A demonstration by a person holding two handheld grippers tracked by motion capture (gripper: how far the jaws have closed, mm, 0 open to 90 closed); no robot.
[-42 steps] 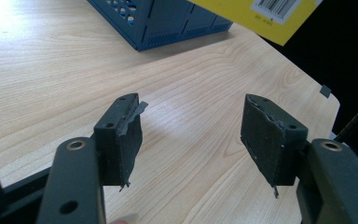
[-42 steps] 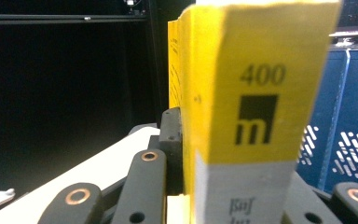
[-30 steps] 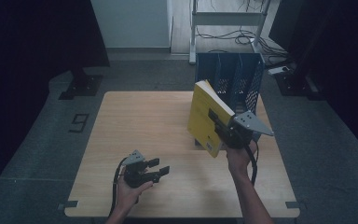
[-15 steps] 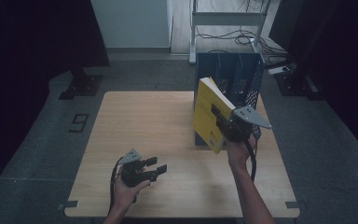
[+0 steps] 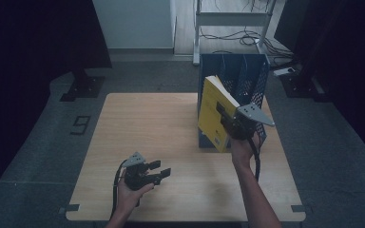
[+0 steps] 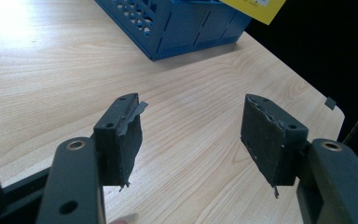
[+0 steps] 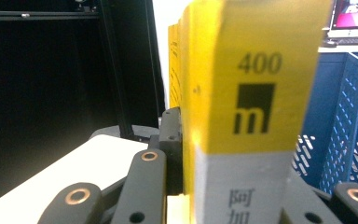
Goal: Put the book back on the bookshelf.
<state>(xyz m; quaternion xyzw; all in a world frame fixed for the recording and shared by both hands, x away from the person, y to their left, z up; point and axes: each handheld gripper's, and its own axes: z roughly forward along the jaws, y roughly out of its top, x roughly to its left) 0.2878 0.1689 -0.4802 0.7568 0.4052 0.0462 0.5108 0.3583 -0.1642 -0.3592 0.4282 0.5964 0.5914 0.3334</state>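
A thick yellow book (image 5: 215, 113) is held upright and tilted above the table, just in front of a blue file rack (image 5: 240, 78). My right gripper (image 5: 228, 119) is shut on the book, its spine (image 7: 256, 107) close to that gripper's camera with the jaws pressing its covers. The left gripper (image 5: 159, 170) rests low over the table's near left part, held in a hand, and stands open. Nothing lies between its two black pads (image 6: 126, 135); bare wood shows between them. The blue rack (image 6: 186, 23) and a corner of the yellow book (image 6: 256, 7) appear beyond them.
The wooden table (image 5: 161, 128) has rounded corners and a near edge close to the left hand. A metal shelf frame (image 5: 233, 19) and cables stand on the floor behind the rack. Dark stands flank the table at both sides.
The right gripper has carried the yellow book a little to the right and closer to the blue rack. The left gripper has stayed where it was, still open.
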